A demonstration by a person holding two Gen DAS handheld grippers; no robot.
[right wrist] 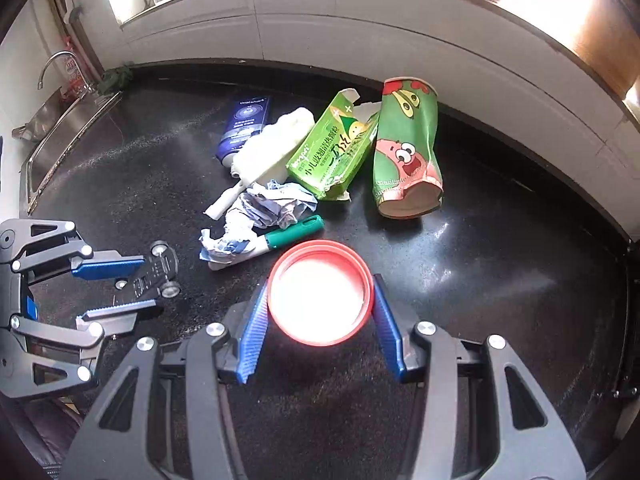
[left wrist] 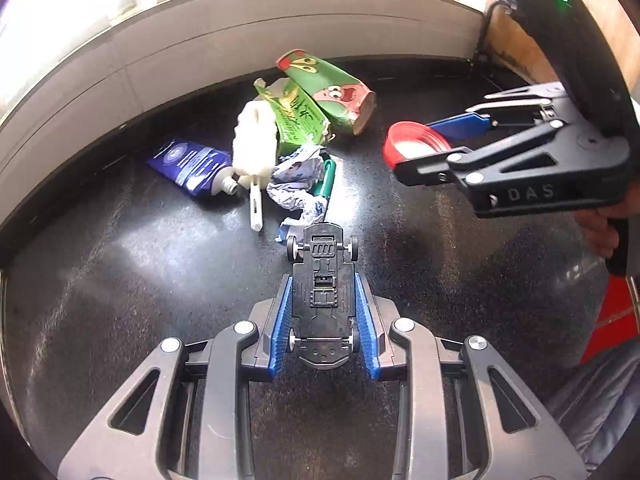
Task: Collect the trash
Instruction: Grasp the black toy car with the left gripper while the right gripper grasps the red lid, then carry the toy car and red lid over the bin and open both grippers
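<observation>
left gripper (left wrist: 324, 280) clamped on a black toy car (left wrist: 322, 292), blue pads (left wrist: 283, 312) pressing both flanks, underside of the car facing the camera, nose pointing away, wheels clear of the black countertop (left wrist: 120, 280). held above the counter, on the near side of the trash pile. seen from the right wrist view as well, left gripper (right wrist: 116, 284) at the left edge with the car (right wrist: 154, 276) sticking out between its fingers.

right gripper (right wrist: 320, 296) clamped on a red lid (right wrist: 320, 292), open side up, white inside blown out by glare, blue pads (right wrist: 254, 328) on its left and right rim. lid lifted off the counter, just near side of the green marker (right wrist: 288, 236). from the left wrist view, right gripper (left wrist: 436, 144) at upper right with the lid (left wrist: 416, 146) in its fingers; part of a hand (left wrist: 604, 224) on the grip.

rest of the trash still on the counter, taken relative to the crumpled blue-white paper (right wrist: 264, 212): marker touching its near right edge; white brush with fluffy head (right wrist: 272, 148) just behind, handle running down to its left; dark blue tube (right wrist: 242, 126) further back left, partly under the brush; torn green carton (right wrist: 336, 152) behind right; squashed green paper cup (right wrist: 406, 148) with cartoon print right of the carton, lying on its side, mouth toward the camera. white tiled wall (right wrist: 360, 32) behind the pile. steel sink (right wrist: 60, 128) with faucet (right wrist: 52, 66) well off to the far left.
</observation>
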